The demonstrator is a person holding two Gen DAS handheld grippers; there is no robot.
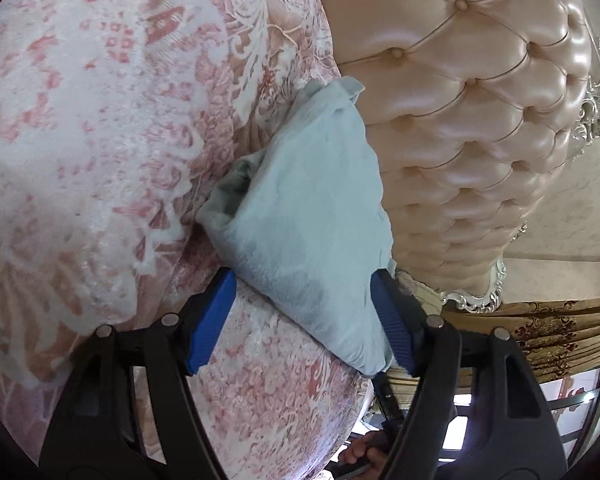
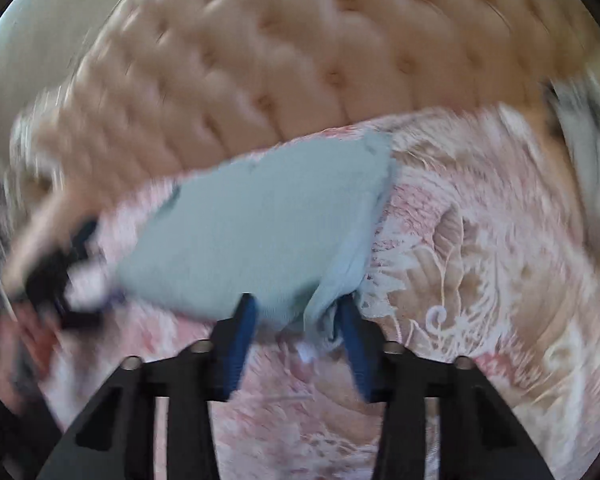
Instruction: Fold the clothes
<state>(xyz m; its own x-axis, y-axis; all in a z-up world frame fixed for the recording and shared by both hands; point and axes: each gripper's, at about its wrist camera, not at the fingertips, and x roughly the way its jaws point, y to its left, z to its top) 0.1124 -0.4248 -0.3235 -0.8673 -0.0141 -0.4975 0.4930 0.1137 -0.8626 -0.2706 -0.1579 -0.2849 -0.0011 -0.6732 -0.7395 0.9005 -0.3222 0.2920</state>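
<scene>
One garment (image 1: 308, 216), two tongs, one bedspread (image 1: 80, 140)

A pale blue garment (image 1: 312, 216) of soft, matt cloth lies on a pink-and-white bedspread (image 1: 80, 140) with a raised, woven pattern. Behind, the tufted headboard (image 1: 480, 100) shows glossy, leather-like upholstery with covered buttons. The left hand-held gripper (image 1: 304, 300) has matt black plastic arms and ribbed blue pads (image 1: 394, 324).
</scene>
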